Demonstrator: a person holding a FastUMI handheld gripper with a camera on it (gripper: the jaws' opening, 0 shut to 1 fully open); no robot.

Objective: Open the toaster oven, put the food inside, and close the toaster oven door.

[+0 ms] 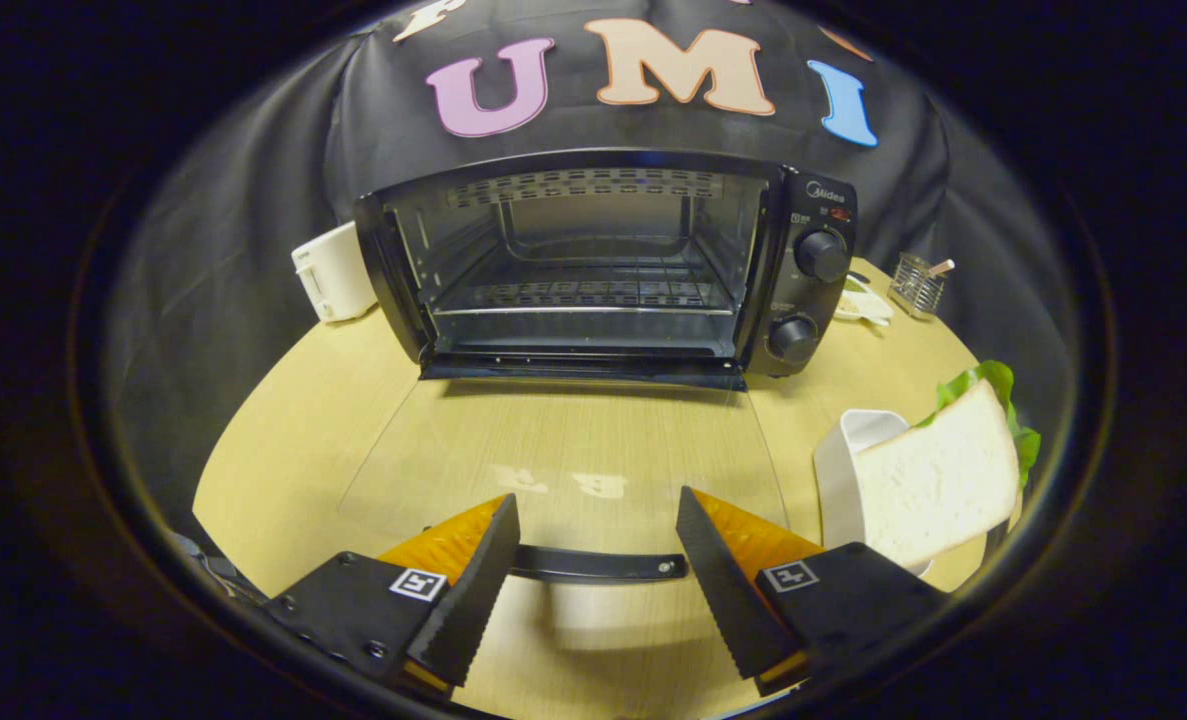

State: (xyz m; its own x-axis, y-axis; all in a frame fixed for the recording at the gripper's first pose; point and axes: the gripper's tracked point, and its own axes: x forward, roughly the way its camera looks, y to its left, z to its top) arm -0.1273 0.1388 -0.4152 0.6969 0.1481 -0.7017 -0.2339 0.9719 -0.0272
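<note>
At the far left of the tabletop (pixel 293 420), a white toaster (pixel 331 272) stands just beside the left wall of the oven (pixel 608 265), against the black cloth wall. The oven sits at the back of the tabletop with its door (pixel 553 450) let all the way down, so the glass pane lies flat toward the camera and the pale wood shows through it. Inside the open cavity a wire rack (pixel 581 297) spans the width, with slotted vents along the top and rear. The door's dark handle (pixel 598 566) runs crosswise between the two fingers of the hand-held gripper (pixel 593 570), which is released: the fingers stand wide apart, one on each side of the handle, and whether either touches it cannot be told. On the oven's right panel two round knobs (pixel 819 254) sit one above the other. Beyond the oven's right side lie a small white dish (pixel 861 305) and a wire holder (pixel 918 285) near the tabletop's far edge. Farther right and nearer the camera, a sandwich (pixel 938 480) of white bread with green lettuce showing behind it leans in a white container (pixel 843 470), just beside the right finger and well apart from the oven's opening.
</note>
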